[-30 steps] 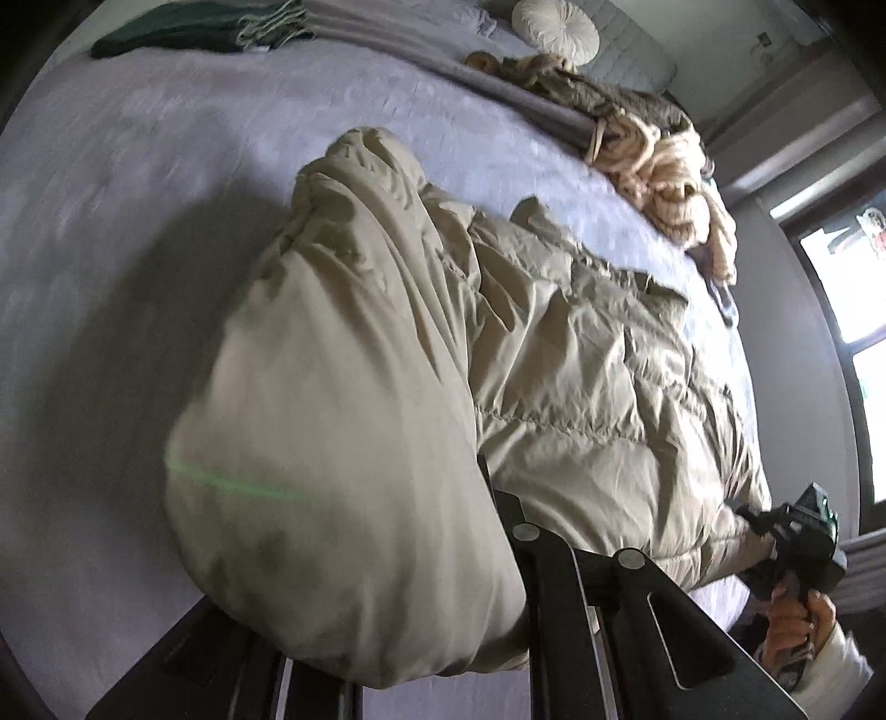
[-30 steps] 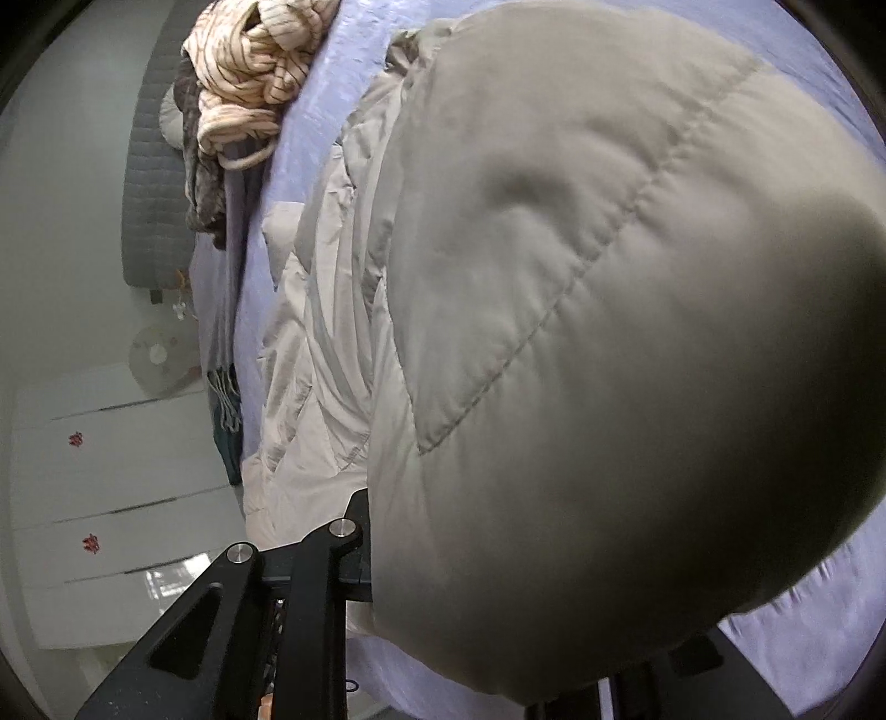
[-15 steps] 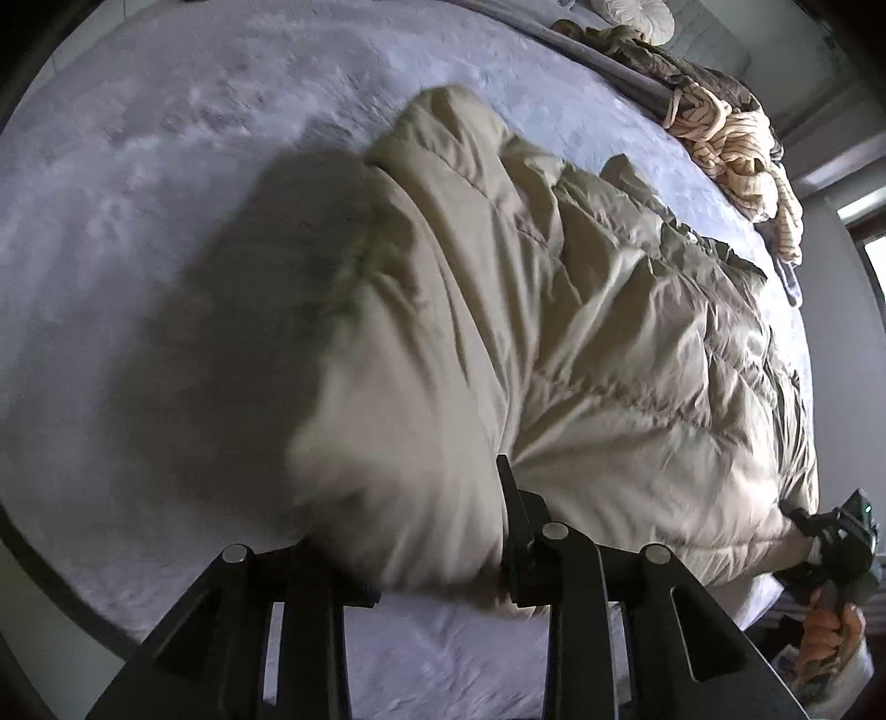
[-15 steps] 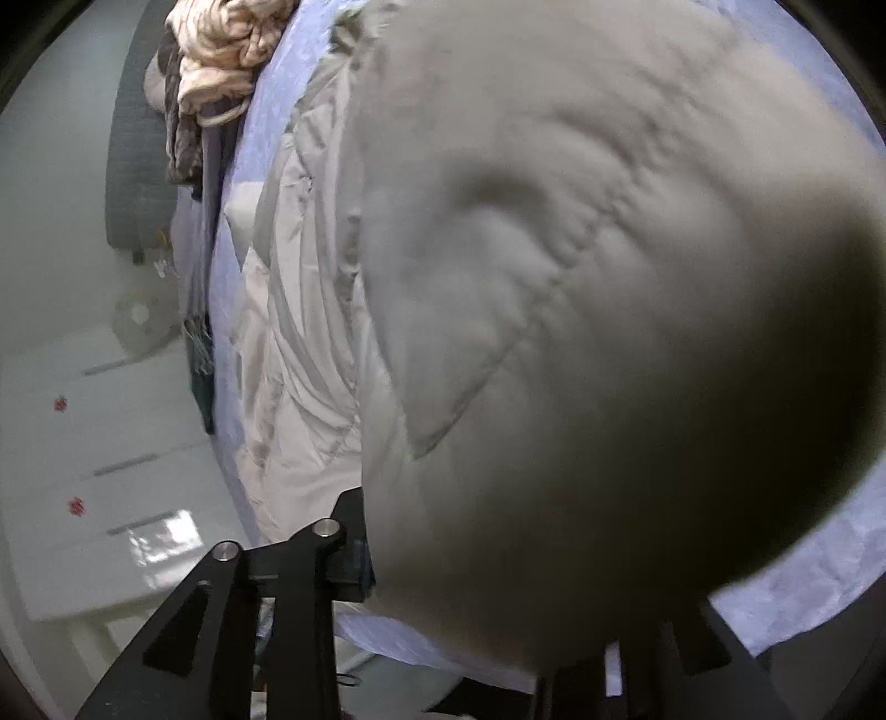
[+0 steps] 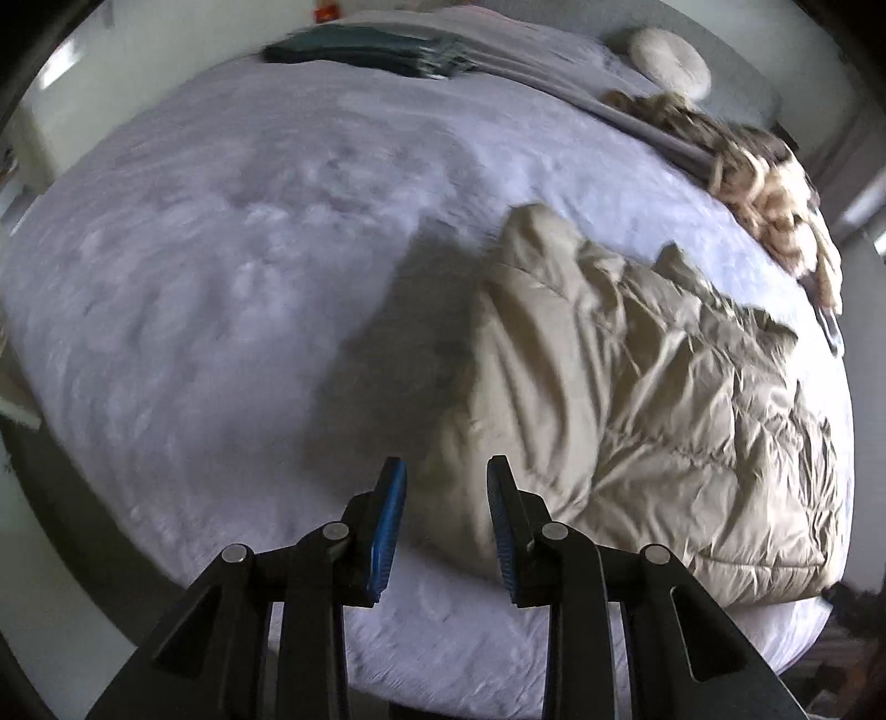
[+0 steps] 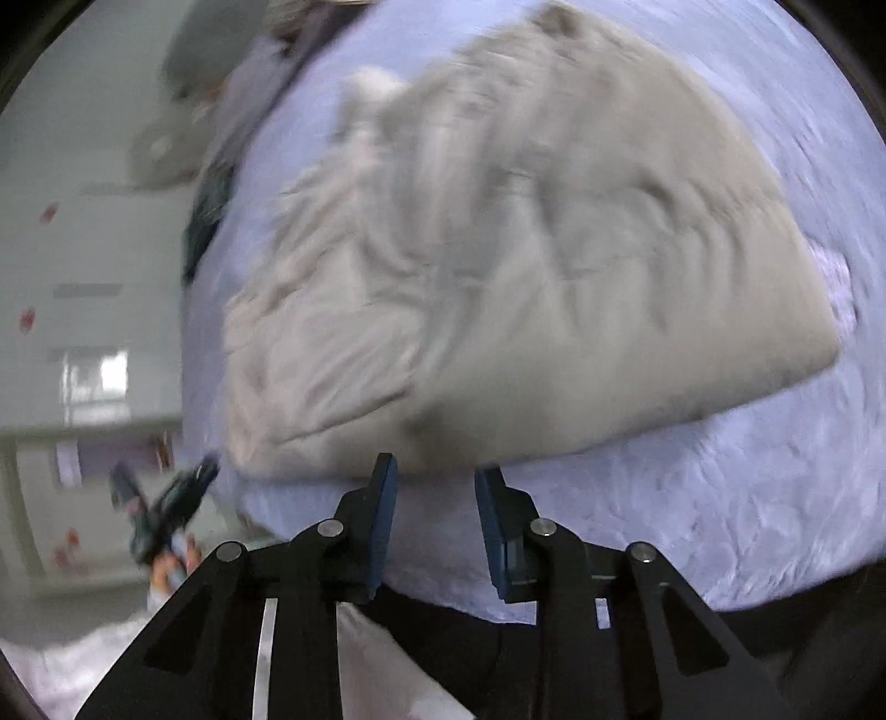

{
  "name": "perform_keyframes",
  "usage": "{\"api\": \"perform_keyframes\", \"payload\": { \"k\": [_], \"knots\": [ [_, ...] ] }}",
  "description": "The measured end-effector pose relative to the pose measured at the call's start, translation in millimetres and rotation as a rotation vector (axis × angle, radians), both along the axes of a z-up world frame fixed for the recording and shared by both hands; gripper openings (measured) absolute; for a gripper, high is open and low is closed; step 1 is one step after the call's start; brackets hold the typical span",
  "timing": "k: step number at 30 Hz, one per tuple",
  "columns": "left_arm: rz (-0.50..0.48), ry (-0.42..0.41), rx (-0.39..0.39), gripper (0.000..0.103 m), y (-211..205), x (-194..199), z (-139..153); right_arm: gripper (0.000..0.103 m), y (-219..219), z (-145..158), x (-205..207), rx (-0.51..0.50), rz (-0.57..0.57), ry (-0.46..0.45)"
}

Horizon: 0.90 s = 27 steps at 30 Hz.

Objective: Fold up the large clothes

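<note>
The bed (image 5: 232,288) under its lilac cover fills both of my views. On it, from the centre out to 3 o'clock in my left wrist view, lies the beige puffer jacket (image 5: 637,387), folded over into a thick wedge, its near edge just past my fingertips. I judge the big fold done: the jacket lies doubled and neither gripper holds it. What may be left is squaring it or one more fold, and the heap of striped knitwear (image 5: 764,183) at 2 o'clock looks unfolded. A dark green folded cloth (image 5: 360,52) sits at 12 o'clock, a round cushion (image 5: 670,58) at 1 o'clock.

My left gripper (image 5: 446,498) points steeply down at the jacket's near corner, jaws apart and empty. My right gripper (image 6: 434,498) tilts down less steeply over the bed's edge, its jaws closing on nothing, the jacket just beyond them; this view is blurred. My left hand (image 6: 171,559) shows there at 8 o'clock.
</note>
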<state>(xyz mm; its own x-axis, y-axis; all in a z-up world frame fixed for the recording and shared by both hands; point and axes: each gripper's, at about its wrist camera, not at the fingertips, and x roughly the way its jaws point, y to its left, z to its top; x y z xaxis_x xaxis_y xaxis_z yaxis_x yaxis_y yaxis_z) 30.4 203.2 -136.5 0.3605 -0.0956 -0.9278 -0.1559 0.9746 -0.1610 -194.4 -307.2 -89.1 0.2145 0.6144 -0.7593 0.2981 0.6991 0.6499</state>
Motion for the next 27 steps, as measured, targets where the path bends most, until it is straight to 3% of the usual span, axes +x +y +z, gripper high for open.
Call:
{"api": "perform_keyframes", "payload": {
  "k": [3,7,9,12,19,22,23,24,27],
  "knots": [
    [-0.032,0.065,0.05,0.032,-26.0,27.9,-32.9,0.028,-1.7,14.1,11.4,-0.042,-0.025,-0.063],
    [-0.008,0.148,0.033,0.032,-26.7,43.0,-68.9,0.027,-18.7,-1.0,19.7,-0.223,-0.114,0.029],
    [-0.015,0.147,0.052,0.032,-28.6,45.4,-64.5,0.025,-32.9,-21.4,13.0,-0.268,-0.155,0.094],
    [-0.016,0.146,0.094,0.032,-33.1,45.8,-49.1,0.025,-37.2,-24.1,7.0,-0.249,-0.186,0.104],
    [-0.022,0.102,0.097,0.032,-61.0,39.5,-3.5,0.028,-29.8,-1.6,-3.2,-0.19,-0.149,0.034],
    [-0.045,0.101,0.101,0.033,-74.4,35.4,9.1,0.039,-8.1,5.2,4.3,-0.167,-0.112,0.012],
    [-0.051,0.098,0.103,0.06,-79.2,31.8,13.3,0.042,7.1,5.1,3.1,-0.152,-0.076,0.008],
    [-0.05,0.09,0.108,0.102,-84.2,28.3,17.0,0.042,7.1,5.1,3.1,-0.152,-0.076,0.008],
    [-0.053,0.031,0.128,0.103,-90.4,18.4,30.1,0.043,25.9,4.6,3.4,-0.163,-0.025,0.01]
  ]
}}
